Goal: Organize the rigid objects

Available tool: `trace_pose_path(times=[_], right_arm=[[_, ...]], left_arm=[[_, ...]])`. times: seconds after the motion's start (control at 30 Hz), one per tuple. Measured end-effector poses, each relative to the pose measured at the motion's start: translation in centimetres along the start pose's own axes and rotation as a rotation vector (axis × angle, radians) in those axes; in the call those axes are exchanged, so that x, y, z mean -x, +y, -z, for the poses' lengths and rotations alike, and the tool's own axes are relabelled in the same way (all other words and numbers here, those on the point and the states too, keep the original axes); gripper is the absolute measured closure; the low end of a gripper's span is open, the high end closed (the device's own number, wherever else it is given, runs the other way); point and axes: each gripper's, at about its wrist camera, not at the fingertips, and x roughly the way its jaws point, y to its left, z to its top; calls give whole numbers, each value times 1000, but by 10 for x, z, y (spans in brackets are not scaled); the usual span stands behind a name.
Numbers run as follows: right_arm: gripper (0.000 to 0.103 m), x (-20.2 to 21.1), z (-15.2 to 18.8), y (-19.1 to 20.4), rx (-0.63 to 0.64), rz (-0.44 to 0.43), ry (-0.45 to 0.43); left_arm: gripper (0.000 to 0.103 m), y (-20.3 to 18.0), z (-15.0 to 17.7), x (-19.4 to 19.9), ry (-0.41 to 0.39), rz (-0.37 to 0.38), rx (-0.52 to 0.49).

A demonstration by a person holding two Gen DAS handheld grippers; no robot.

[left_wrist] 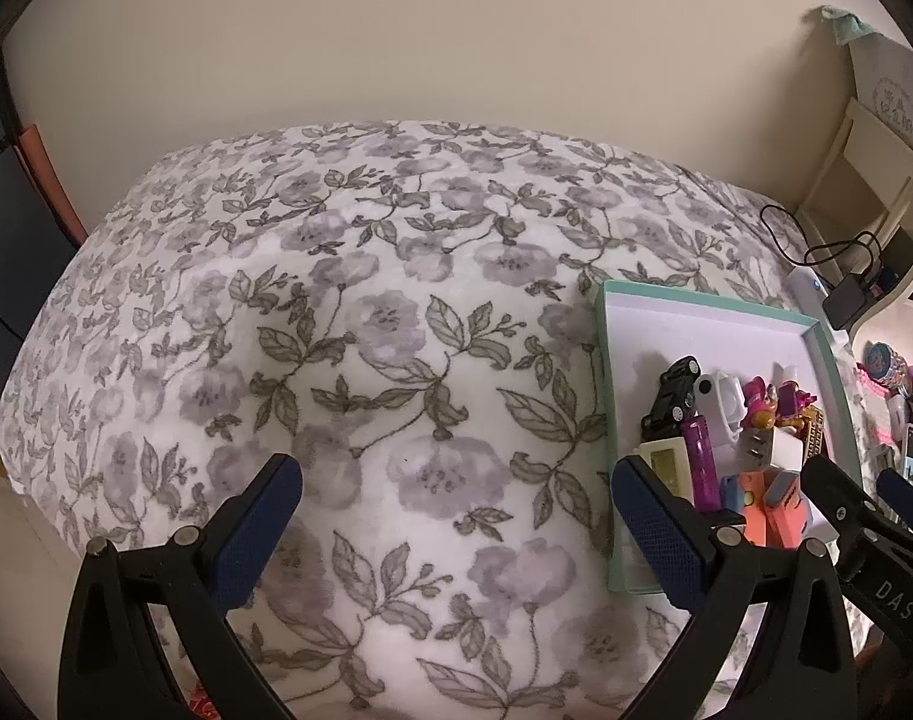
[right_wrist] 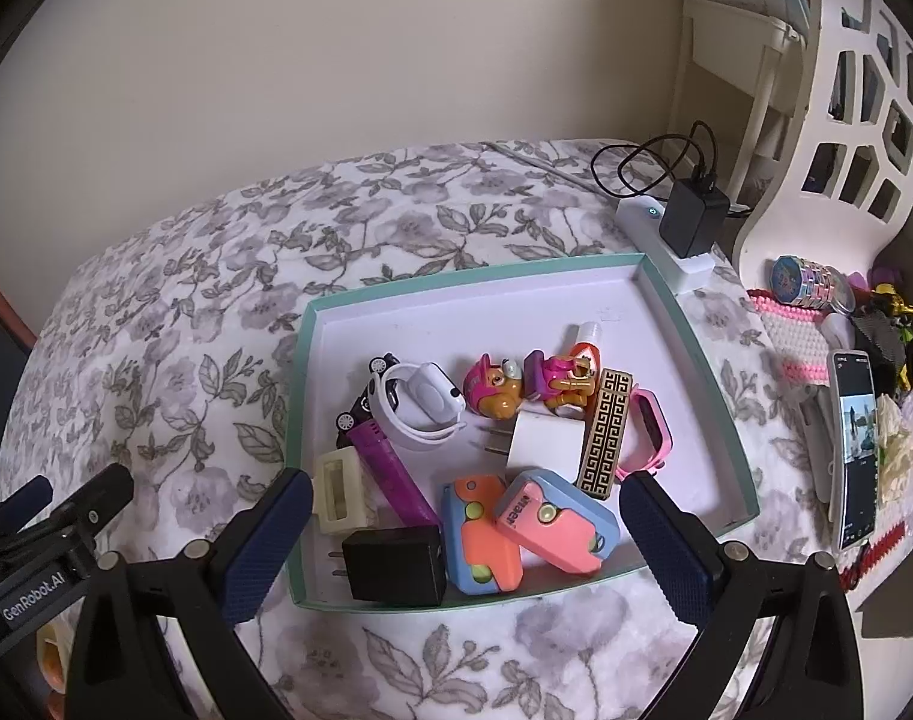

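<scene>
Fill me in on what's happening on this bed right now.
A person is sorting small toys and gadgets with two handheld grippers. Both the left gripper and right gripper are open and empty, hovering over the floral bedspread. The teal-rimmed tray already holds a pile: a black charger, a white plug, two pup figures, a white watch and more. Other clutter sits off to the right, outside the tray.

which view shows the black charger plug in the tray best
The right wrist view: the black charger plug lies fully exposed at the tray's near edge, prongs pointing left. In the left wrist view it cannot be seen, hidden behind that gripper's finger.
</scene>
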Motion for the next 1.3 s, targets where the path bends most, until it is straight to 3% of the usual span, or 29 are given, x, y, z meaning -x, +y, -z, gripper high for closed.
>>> trace_pose_path(times=[1.3], right_arm=[[0,-5,0,-1,4,1,14]], left_arm=[[0,5,1,-13,54,-93,-19]])
